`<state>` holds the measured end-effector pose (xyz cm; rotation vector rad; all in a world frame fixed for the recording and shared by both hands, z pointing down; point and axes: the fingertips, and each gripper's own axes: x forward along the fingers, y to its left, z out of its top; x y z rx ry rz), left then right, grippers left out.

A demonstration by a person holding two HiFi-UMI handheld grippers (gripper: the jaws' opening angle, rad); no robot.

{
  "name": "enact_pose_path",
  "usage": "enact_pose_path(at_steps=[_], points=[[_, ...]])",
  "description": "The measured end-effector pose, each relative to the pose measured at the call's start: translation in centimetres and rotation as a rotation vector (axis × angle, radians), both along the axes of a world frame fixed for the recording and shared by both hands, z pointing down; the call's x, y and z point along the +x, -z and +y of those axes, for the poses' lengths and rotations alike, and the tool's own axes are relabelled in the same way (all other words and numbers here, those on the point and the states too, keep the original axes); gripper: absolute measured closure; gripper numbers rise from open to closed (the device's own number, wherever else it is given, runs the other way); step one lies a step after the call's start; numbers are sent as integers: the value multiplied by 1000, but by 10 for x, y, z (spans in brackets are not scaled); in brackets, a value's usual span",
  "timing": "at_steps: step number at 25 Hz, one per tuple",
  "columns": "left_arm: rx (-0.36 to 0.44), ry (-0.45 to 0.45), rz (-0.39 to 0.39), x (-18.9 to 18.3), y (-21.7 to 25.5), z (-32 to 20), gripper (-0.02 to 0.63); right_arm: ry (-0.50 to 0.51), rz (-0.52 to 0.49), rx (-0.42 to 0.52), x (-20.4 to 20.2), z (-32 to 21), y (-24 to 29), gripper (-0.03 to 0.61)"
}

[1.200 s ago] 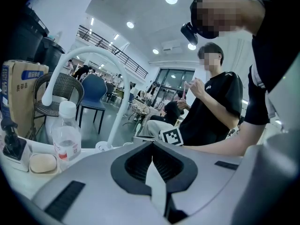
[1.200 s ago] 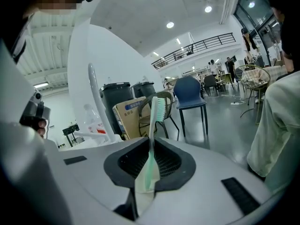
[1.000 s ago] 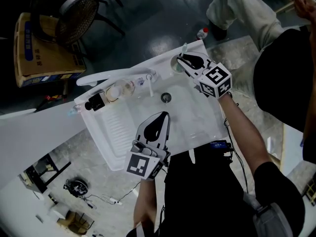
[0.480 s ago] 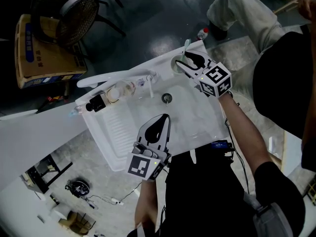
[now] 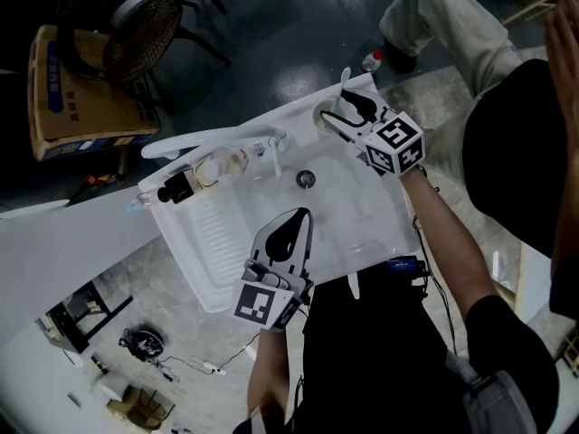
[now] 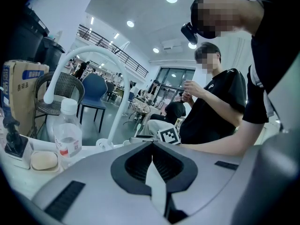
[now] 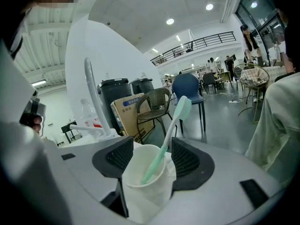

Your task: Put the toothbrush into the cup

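A white cup (image 5: 322,119) stands on the far right corner of the white sink (image 5: 226,233). The mint-green toothbrush (image 5: 343,85) stands in it, head up and leaning on the rim. In the right gripper view the cup (image 7: 143,177) sits between the two black pads and the toothbrush (image 7: 171,128) leans right, touching neither pad. My right gripper (image 5: 336,111) is at the cup and its jaws are opening, with nothing held. My left gripper (image 5: 298,213) hovers over the near side of the sink, shut and empty (image 6: 152,144).
A white arched faucet (image 5: 199,141) runs along the sink's far edge. Beside it lie a clear plastic bottle (image 5: 222,164), a soap bar (image 6: 44,160) and a small black object (image 5: 175,188). The drain (image 5: 305,179) is mid-basin. A seated person (image 6: 211,102) is beyond the sink.
The right gripper's jaws have spread apart and let go of the toothbrush, which now leans free in the cup. Both hands stayed where they were.
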<state>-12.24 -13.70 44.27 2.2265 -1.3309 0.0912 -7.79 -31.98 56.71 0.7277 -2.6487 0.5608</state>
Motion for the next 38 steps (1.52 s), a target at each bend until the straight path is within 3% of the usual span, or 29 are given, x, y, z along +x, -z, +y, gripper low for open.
enact_pose_path(at_steps=[10, 27, 32, 38], points=[[4, 10, 5, -2, 3, 2, 603, -43, 2, -18, 13, 3, 1, 334], [39, 28, -9, 3, 24, 22, 603, -16, -23, 28, 18, 39, 41, 353], [31, 49, -12, 4, 24, 36, 603, -30, -66, -1, 25, 57, 55, 408], [30, 70, -20, 1, 26, 55, 603, -5, -53, 33, 32, 86, 79, 462]])
